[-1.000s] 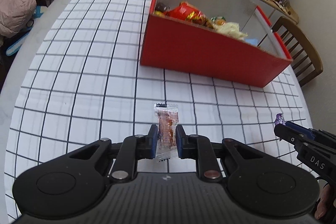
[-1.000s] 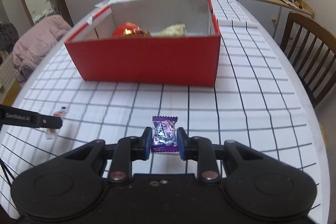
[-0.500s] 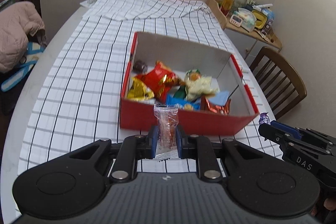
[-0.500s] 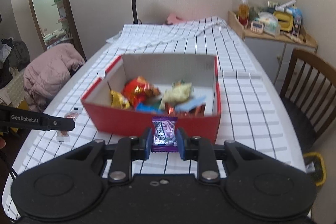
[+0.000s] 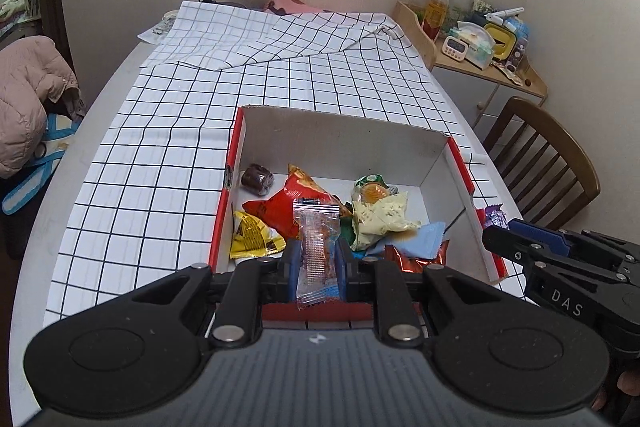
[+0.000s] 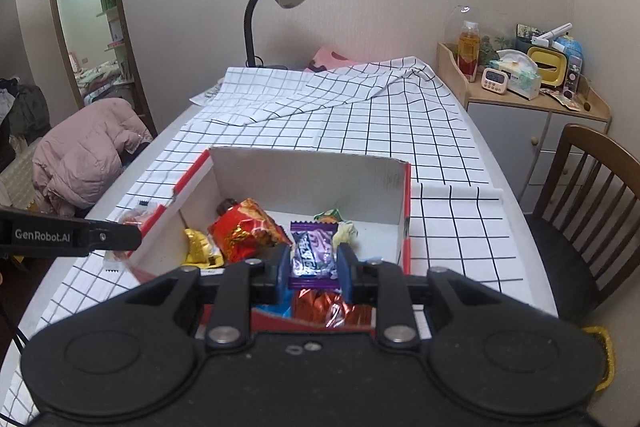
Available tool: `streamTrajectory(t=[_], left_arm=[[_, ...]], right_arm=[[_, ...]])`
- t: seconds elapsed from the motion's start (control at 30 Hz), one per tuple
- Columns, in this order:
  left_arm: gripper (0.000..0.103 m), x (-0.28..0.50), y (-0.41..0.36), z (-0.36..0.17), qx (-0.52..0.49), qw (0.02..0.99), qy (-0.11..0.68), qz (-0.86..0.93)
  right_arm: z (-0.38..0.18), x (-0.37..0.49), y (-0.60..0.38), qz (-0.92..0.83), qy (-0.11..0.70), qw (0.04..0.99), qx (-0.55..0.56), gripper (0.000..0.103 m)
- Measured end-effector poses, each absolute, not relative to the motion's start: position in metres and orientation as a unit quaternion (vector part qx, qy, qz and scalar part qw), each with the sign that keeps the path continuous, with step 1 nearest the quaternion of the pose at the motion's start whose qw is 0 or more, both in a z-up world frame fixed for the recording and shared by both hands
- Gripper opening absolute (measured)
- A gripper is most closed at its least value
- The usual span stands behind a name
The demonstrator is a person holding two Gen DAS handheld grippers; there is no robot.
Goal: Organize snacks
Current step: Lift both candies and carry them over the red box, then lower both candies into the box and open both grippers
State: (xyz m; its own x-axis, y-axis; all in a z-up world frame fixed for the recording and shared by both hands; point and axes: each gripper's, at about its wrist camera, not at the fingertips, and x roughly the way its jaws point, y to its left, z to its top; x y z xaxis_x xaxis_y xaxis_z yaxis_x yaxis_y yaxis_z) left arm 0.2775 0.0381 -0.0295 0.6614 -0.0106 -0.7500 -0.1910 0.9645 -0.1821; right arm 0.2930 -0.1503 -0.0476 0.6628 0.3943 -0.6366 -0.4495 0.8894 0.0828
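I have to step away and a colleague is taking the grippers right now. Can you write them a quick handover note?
Left gripper: shut on a clear-wrapped reddish snack packet, above the red cardboard box.
Right gripper: shut on a purple-wrapped candy, also over the box.
Done: several wrapped snacks already lie in the box.
Left: release both into the box.

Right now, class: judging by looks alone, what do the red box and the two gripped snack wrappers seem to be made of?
Red box: likely cardboard, with matte white inner walls and raw cut edges.
Clear wrapper in the left gripper: thin see-through plastic film with crimped ends.
Purple wrapper in the right gripper: glossy printed film, possibly foil-lined.
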Motion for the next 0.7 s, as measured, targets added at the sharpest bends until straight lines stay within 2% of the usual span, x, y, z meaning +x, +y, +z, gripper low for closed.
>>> streamTrajectory(t=[0.7], left_arm=[[0.018,0.351,0.044,-0.102,-0.106,0.86,0.494,0.065]], right_arm=[[-0.11,0.363,-0.126,0.236,0.414,0.876,-0.079,0.025]])
